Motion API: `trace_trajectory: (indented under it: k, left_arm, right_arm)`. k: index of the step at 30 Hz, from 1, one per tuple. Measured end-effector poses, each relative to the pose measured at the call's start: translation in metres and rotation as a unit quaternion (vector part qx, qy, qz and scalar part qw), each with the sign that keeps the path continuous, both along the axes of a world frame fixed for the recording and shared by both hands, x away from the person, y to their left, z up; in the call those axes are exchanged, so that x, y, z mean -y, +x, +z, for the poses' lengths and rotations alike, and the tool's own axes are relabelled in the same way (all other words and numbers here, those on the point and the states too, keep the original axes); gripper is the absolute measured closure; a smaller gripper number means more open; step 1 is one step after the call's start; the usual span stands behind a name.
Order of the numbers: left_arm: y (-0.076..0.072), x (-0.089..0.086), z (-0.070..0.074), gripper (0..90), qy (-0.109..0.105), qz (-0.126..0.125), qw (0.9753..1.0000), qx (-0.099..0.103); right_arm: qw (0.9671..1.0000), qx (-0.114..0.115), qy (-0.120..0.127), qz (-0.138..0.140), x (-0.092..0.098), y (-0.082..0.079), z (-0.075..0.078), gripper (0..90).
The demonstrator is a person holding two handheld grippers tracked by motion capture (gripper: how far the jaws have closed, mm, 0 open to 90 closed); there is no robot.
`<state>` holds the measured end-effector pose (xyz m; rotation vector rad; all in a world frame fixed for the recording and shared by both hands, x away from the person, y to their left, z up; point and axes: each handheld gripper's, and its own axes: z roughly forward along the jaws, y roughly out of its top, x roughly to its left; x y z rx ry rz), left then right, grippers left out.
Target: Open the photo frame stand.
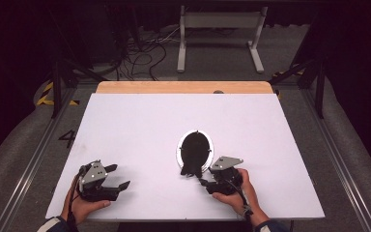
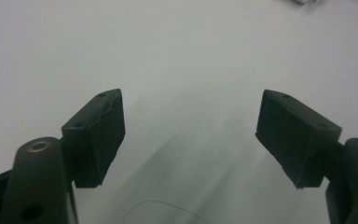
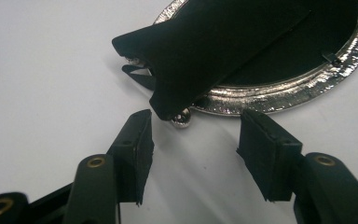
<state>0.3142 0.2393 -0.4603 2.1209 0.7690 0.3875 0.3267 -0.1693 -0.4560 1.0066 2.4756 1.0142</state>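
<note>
While your right claw [image 3: 193, 140] sits spread just short of the oval picture frame [image 1: 194, 151], its black stand flap [image 3: 214, 51] points straight at you; your left claw [image 1: 112, 178], also spread, rests well apart.

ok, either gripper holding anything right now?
Nothing held. Left gripper open over bare table; right gripper open just short of the picture frame's black stand.

Bright table, dark surroundings, soft shadows
</note>
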Motion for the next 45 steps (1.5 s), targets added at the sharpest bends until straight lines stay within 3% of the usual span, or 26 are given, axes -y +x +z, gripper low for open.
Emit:
trace_trajectory:
  k: [4,10,18,22,28,33,38,43,45]
  left_arm:
    - [0.000,0.000,0.000,24.2,0.002,0.000,1.0000,0.001]
    - [0.001,0.000,0.000,23.8,0.005,-0.001,1.0000,0.001]
    - [0.001,0.001,0.000,23.3,0.007,-0.003,1.0000,0.000]
    - [0.000,0.001,0.000,23.0,0.004,-0.001,1.0000,0.000]
    - [0.001,0.002,-0.001,22.8,0.007,-0.003,1.0000,-0.001]
    - [0.000,0.002,-0.001,22.6,0.007,-0.004,1.0000,-0.003]
    - [0.001,0.003,-0.001,22.4,0.006,-0.006,0.9999,-0.005]
    - [0.001,0.004,-0.002,22.2,0.008,-0.010,0.9999,-0.007]
    - [0.002,0.005,-0.002,22.0,0.006,-0.008,0.9999,-0.010]
  right_arm:
    - [0.9998,0.013,-0.007,-0.013,-0.006,0.000,-0.002,42.1]
    - [0.9997,0.013,-0.005,-0.022,-0.005,0.001,-0.002,42.9]
    - [0.9997,0.010,0.000,-0.021,0.000,0.002,-0.001,52.8]
    - [1.0000,0.000,0.002,-0.008,0.006,0.003,0.001,62.3]
    - [0.9996,-0.014,0.020,-0.015,0.010,0.005,0.002,69.0]
    - [0.9990,-0.026,0.032,-0.016,0.012,0.006,0.004,70.0]
    - [0.9993,-0.033,0.011,-0.010,0.010,0.009,0.005,68.0]
    - [0.9988,-0.039,0.027,-0.016,0.010,0.010,0.005,68.6]
    - [0.9979,-0.045,0.044,-0.016,0.013,0.011,0.007,68.5]
